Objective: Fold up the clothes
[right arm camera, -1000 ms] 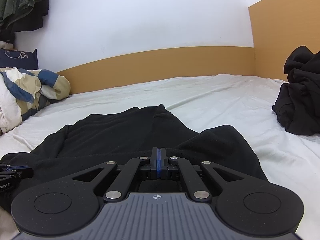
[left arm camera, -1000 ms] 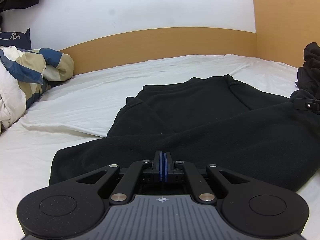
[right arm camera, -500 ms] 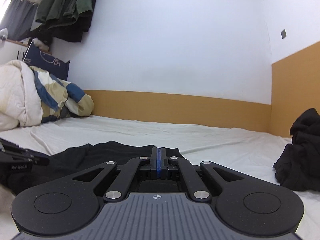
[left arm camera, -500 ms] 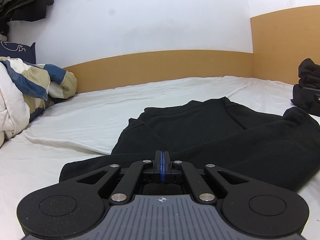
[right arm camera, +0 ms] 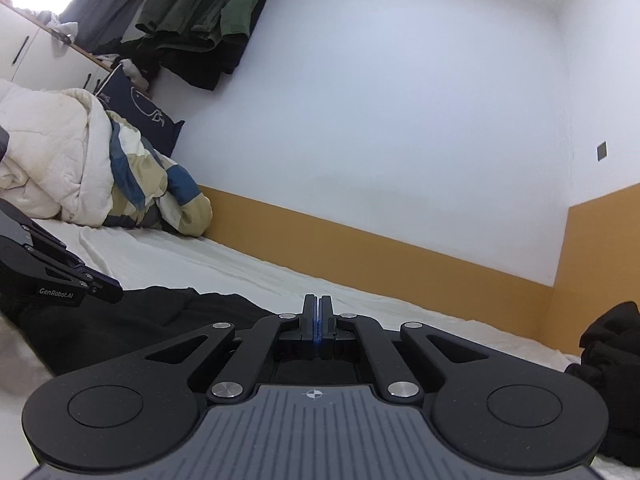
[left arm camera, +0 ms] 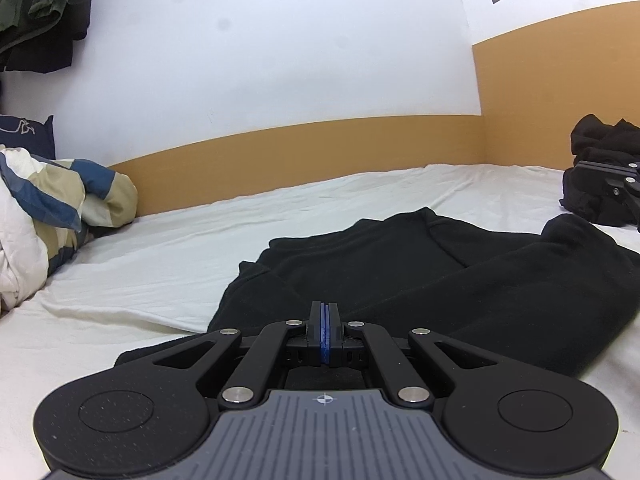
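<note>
A black fleece garment (left arm camera: 460, 276) lies spread flat on the white bed sheet (left arm camera: 160, 280), partly folded over itself. My left gripper (left arm camera: 324, 308) hovers at the garment's near edge, shut, with no cloth showing between its blue pads. In the left wrist view my right gripper's side (left arm camera: 616, 184) pokes in at the far right. My right gripper (right arm camera: 318, 302) is shut too, pads together with nothing held, pointing level over the garment (right arm camera: 160, 320). In the right wrist view the left gripper (right arm camera: 60, 280) shows at the left edge.
A second heap of black clothing (right arm camera: 612, 344) lies on the bed at the right near the orange wall panel (left arm camera: 320, 148). A rumpled white, beige and blue quilt (right arm camera: 80, 168) and a navy cushion (right arm camera: 140, 108) fill the left end. Dark green clothes (right arm camera: 200, 12) hang on the wall.
Both views have tipped upward, so the garment sits lower and more wall shows. The right gripper has also rolled, tilting the bed line. Both stay shut.
</note>
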Available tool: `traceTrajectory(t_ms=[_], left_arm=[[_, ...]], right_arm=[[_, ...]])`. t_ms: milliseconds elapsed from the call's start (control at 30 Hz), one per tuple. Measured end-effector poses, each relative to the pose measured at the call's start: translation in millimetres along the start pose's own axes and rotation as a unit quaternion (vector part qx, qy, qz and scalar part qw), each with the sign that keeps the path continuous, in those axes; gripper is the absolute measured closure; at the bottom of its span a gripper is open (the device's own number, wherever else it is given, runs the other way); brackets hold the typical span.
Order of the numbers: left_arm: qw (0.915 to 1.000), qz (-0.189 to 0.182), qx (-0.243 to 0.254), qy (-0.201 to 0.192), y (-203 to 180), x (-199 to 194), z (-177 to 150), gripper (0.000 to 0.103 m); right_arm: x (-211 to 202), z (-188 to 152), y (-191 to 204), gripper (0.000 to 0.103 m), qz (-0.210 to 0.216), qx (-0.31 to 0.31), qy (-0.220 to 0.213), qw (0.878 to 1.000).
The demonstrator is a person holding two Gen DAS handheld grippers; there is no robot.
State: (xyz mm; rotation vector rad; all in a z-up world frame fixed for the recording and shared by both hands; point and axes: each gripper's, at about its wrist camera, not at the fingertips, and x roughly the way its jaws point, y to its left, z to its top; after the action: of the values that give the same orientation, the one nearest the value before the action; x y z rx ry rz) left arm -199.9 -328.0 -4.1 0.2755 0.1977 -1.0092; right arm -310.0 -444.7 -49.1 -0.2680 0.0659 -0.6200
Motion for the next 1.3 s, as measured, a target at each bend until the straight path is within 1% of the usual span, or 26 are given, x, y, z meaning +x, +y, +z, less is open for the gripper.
traceTrajectory(t_ms=[167,300,433,567,667,833,933,1100,1233,1300], left_arm=[[0.9996,-0.003,0.027,-0.011,-10,-4,0,0.103],[0.9994,-0.004,0.030,-0.013,-11,-5,0,0.103],[0.9994,-0.004,0.033,-0.012,-12,-4,0,0.103],[0.9992,-0.006,0.039,-0.006,-13,-2,0,0.103],[0.9993,-0.004,0.037,-0.004,-13,-1,-1,0.103],[0.9987,-0.001,0.047,-0.017,-16,-6,-1,0.103],[0.9981,-0.001,0.057,-0.021,-19,-7,-1,0.103],[0.9981,0.001,0.058,-0.018,-20,-5,-1,0.103],[0.9981,0.000,0.060,-0.007,-21,-2,0,0.103],[0.9988,-0.004,0.048,0.006,-17,3,0,0.103]], right_arm=[[1,-2,16,0.102,-0.011,-0.065,-0.016,0.998],[2,-7,28,0.102,-0.025,-0.130,-0.023,0.991],[4,-10,33,0.102,-0.021,-0.148,-0.021,0.989],[5,-7,28,0.102,-0.017,-0.125,-0.008,0.992],[10,-6,19,0.102,-0.005,-0.079,0.023,0.997],[14,-4,6,0.102,-0.001,-0.024,0.035,0.999],[17,-5,4,0.102,0.000,-0.009,0.044,0.999],[14,-7,5,0.102,0.001,-0.011,0.053,0.999],[24,-9,1,0.102,-0.001,0.004,0.079,0.997],[28,-10,-5,0.102,-0.003,0.021,0.094,0.995]])
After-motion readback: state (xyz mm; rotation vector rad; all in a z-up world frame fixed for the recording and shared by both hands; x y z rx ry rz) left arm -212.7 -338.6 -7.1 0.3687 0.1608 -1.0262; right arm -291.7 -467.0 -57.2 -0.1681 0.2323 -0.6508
